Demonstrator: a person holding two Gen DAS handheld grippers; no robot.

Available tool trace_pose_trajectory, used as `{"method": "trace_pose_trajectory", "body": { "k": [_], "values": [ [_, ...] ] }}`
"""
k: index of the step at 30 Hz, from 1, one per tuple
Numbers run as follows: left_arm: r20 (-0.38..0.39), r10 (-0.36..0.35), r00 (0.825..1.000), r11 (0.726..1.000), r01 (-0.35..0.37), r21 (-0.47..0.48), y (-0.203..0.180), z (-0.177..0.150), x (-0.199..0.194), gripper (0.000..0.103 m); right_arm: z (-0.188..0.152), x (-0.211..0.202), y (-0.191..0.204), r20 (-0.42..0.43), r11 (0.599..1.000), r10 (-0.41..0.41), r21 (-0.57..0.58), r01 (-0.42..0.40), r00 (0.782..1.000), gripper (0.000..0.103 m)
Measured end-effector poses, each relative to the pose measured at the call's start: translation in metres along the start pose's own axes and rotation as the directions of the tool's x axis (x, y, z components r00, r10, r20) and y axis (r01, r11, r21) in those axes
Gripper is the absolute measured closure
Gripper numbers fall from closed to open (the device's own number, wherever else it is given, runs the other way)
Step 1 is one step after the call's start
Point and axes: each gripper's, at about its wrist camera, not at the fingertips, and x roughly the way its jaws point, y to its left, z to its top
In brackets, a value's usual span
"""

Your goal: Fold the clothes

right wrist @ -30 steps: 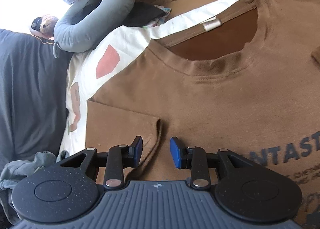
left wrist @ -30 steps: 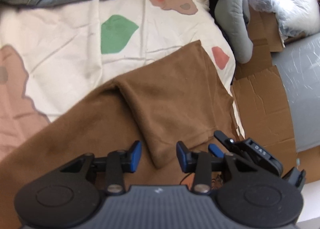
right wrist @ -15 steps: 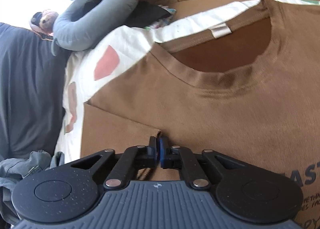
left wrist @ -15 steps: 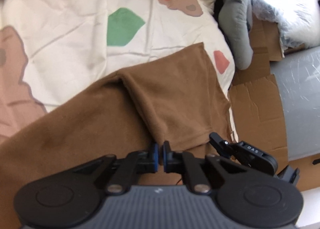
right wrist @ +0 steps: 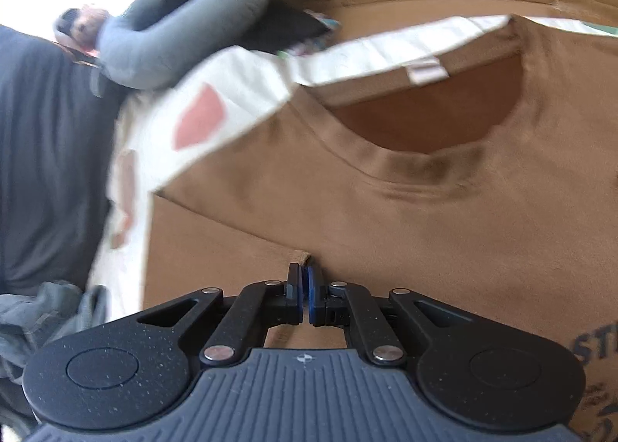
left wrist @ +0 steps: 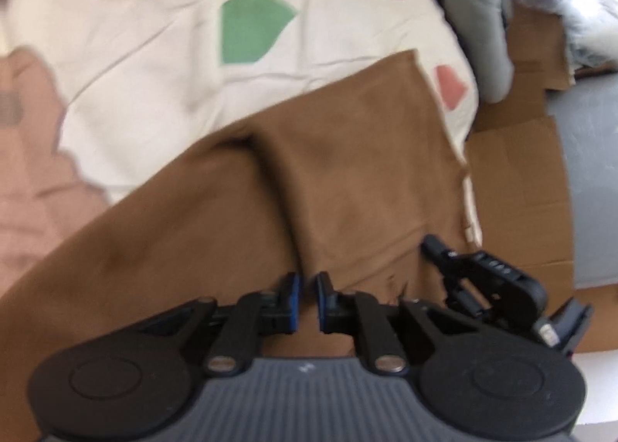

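Left gripper [left wrist: 306, 301] opening, brown T-shirt [left wrist: 347, 179] fold between; right gripper [right wrist: 305, 295] clamped on sleeve hem.

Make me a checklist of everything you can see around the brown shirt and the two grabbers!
Surface: cream bedsheet with green and pink patches, rumpled.
Job's things: brown cotton T-shirt lying front up, dark lettering, one side folded over.
Clutter: grey clothes heap; grey curved cushion.
Grippers: left gripper jaws opening slightly, shirt fold between them; right gripper shut on the shirt's sleeve edge.
Cables: nothing seen.
Surroundings: flattened brown cardboard; small doll beside the cushion; bright window light.
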Motion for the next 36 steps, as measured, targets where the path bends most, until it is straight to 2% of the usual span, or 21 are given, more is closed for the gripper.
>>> {"method": "trace_pose_trajectory", "body": {
  "k": [3, 9, 15, 18, 25, 27, 28, 31, 34, 36],
  "values": [
    [0.028, 0.022, 0.999, 0.997, -0.024, 0.072, -0.004, -0.001, -0.014, 0.091, -0.001, -0.009, -0.002, 0.025, 1.0, -0.007, -0.01, 0.007, 1.0, 0.1],
    [0.125, 0.016, 0.992, 0.982, -0.039, 0.184, -0.02, 0.019, -0.039, 0.091, -0.003, -0.024, 0.007, 0.06, 0.997, 0.046, -0.059, -0.043, 0.997, 0.1],
    [0.17, 0.028, 0.985, 0.963, -0.072, 0.26, -0.036, 0.038, -0.029, 0.091, -0.007, -0.022, 0.03, 0.032, 0.985, 0.095, -0.149, -0.089, 0.995, 0.1],
    [0.178, 0.06, 0.982, 0.946, -0.113, 0.304, -0.043, 0.042, -0.019, 0.091, -0.012, -0.018, 0.041, 0.009, 0.977, 0.104, -0.188, -0.1, 0.995, 0.1],
    [0.163, 0.155, 0.974, 0.926, -0.2, 0.318, -0.034, 0.052, -0.003, 0.092, -0.036, -0.006, 0.064, -0.072, 0.95, 0.089, -0.293, -0.107, 0.993, 0.1],
    [0.153, 0.175, 0.973, 0.92, -0.217, 0.325, -0.029, 0.051, -0.003, 0.095, -0.044, -0.001, 0.07, -0.112, 0.936, 0.064, -0.338, -0.098, 0.992, 0.091],
    [0.151, 0.176, 0.973, 0.92, -0.217, 0.327, -0.027, 0.051, -0.005, 0.095, -0.049, 0.001, 0.073, -0.131, 0.924, 0.047, -0.371, -0.093, 0.99, 0.083],
    [0.144, 0.179, 0.973, 0.917, -0.218, 0.333, -0.023, 0.049, -0.011, 0.095, -0.059, 0.003, 0.08, -0.166, 0.872, 0.018, -0.48, -0.097, 0.986, 0.071],
    [0.146, 0.187, 0.972, 0.908, -0.227, 0.351, -0.026, 0.049, -0.017, 0.095, -0.059, 0.001, 0.084, -0.192, 0.837, -0.01, -0.539, -0.097, 0.981, 0.071],
    [0.145, 0.187, 0.971, 0.904, -0.229, 0.362, -0.029, 0.049, -0.023, 0.09, -0.058, -0.001, 0.089, -0.209, 0.815, -0.034, -0.572, -0.094, 0.977, 0.071]
  ]
}}
